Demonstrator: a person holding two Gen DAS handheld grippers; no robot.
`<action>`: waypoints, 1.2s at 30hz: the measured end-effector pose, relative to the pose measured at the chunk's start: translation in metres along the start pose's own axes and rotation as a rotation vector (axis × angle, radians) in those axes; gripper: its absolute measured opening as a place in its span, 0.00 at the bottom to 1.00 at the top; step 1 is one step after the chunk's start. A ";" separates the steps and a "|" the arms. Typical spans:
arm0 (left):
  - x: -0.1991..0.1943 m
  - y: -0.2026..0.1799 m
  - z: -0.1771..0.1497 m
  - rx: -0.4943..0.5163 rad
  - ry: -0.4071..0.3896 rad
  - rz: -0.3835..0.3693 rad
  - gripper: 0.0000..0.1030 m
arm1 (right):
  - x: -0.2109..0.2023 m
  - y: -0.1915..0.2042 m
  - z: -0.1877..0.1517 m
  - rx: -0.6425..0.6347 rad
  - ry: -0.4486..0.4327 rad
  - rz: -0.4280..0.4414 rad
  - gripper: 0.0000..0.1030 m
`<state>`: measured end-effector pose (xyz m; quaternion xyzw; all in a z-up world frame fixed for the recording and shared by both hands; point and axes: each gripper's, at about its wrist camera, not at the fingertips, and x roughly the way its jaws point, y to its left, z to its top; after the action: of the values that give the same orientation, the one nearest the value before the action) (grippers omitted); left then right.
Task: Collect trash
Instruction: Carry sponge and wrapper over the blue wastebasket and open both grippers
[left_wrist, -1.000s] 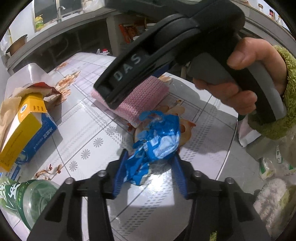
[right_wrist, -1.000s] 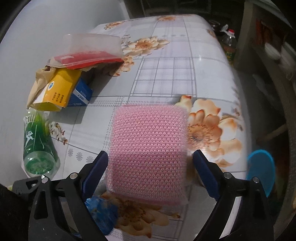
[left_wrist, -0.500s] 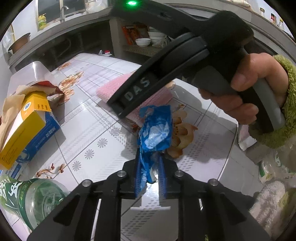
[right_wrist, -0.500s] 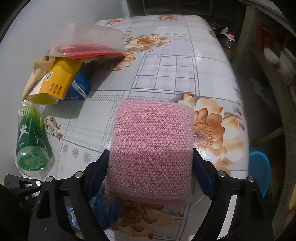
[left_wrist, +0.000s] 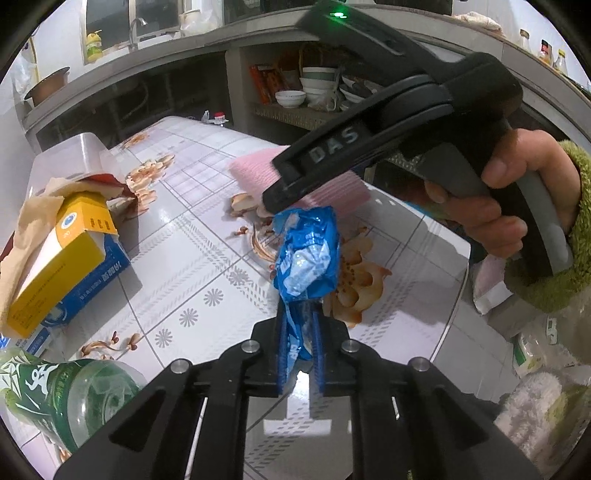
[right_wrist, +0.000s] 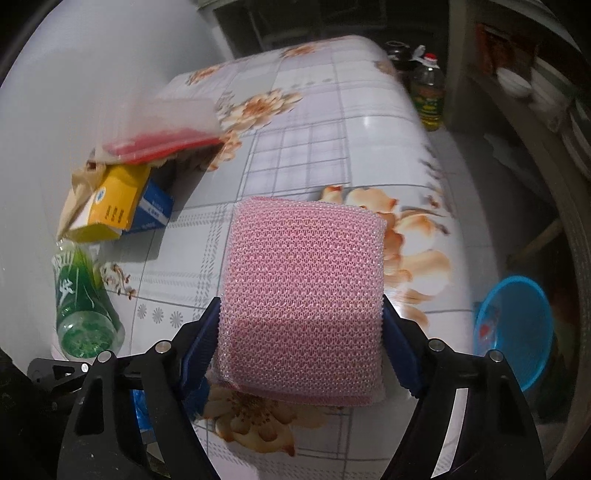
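My left gripper (left_wrist: 298, 345) is shut on a crumpled blue plastic wrapper (left_wrist: 308, 254) and holds it above the floral table (left_wrist: 192, 258). My right gripper (right_wrist: 301, 343) is shut on a pink foam-net sheet (right_wrist: 303, 291), lifted off the table (right_wrist: 325, 122). The right gripper's black body (left_wrist: 406, 122), held by a hand in a green sleeve, crosses the left wrist view just behind the wrapper, with the pink sheet (left_wrist: 255, 171) under it.
A yellow box (left_wrist: 59, 258) on a blue box, a brown paper bag and a clear container with a red item (right_wrist: 162, 125) lie at the table's left. A green plastic bottle (right_wrist: 83, 299) lies near them. A blue basin (right_wrist: 513, 328) stands on the floor at the right.
My left gripper closed on the blue wrapper and lifted it off the table. My right gripper closed on the pink sheet and raised it.
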<state>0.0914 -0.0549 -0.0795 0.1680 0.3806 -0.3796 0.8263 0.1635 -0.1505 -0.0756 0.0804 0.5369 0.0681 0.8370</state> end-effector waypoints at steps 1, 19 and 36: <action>0.000 0.000 0.000 -0.001 -0.003 -0.002 0.10 | -0.003 -0.001 -0.001 0.008 -0.008 0.000 0.74; 0.015 -0.028 0.094 0.039 -0.052 -0.115 0.10 | -0.098 -0.147 -0.056 0.476 -0.265 0.029 0.74; 0.213 -0.169 0.199 -0.060 0.391 -0.413 0.11 | -0.036 -0.336 -0.178 1.211 -0.271 0.230 0.75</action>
<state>0.1540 -0.3849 -0.1088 0.1325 0.5700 -0.4888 0.6469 -0.0041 -0.4755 -0.1860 0.6052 0.3573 -0.1694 0.6909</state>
